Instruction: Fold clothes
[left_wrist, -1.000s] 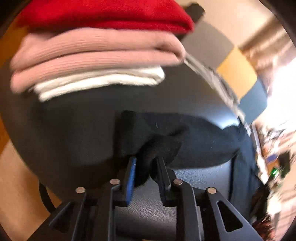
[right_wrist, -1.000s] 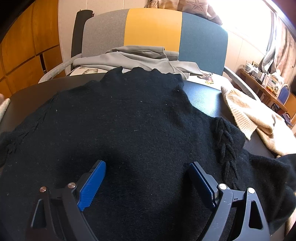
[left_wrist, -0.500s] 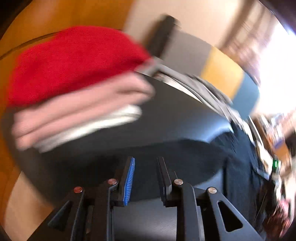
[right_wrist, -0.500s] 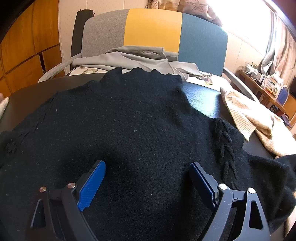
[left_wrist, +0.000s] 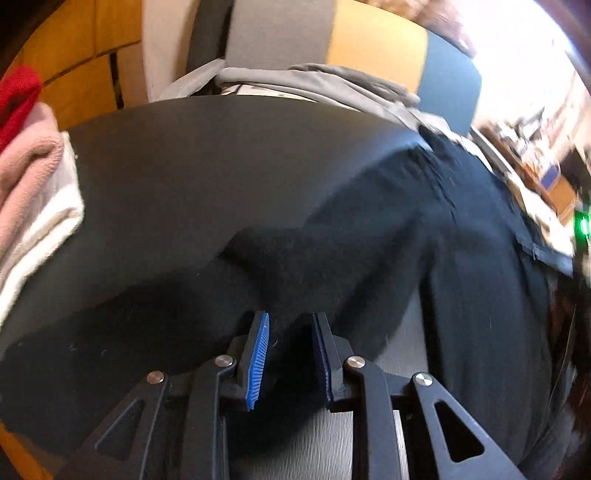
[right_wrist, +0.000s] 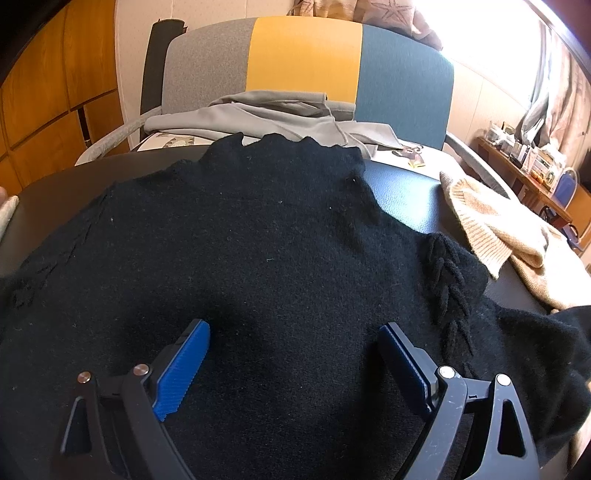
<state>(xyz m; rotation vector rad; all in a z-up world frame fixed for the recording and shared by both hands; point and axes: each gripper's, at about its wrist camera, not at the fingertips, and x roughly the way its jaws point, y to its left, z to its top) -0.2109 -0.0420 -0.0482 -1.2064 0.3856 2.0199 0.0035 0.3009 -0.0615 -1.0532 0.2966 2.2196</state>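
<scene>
**Sleeve in the left tongs, right tongs wide over the sweater**

On the dark table, seen from the left wrist, the left gripper has its blue pads clamped on a fold of the black sweater. That pinched sleeve is lifted and runs away to the right, blurred. At the left edge sits a folded stack: red on top, pink below, white at the bottom. Behind the table is a chair in grey, yellow and blue, a grey garment draped on its seat.

Over to the right wrist view: the right gripper stands wide apart, nothing pinched, its fingers just over the sweater's body, which lies spread flat across the table with its collar toward the chair. A beige knit lies crumpled to the right, just beside the sweater's cable-knit shoulder.
</scene>
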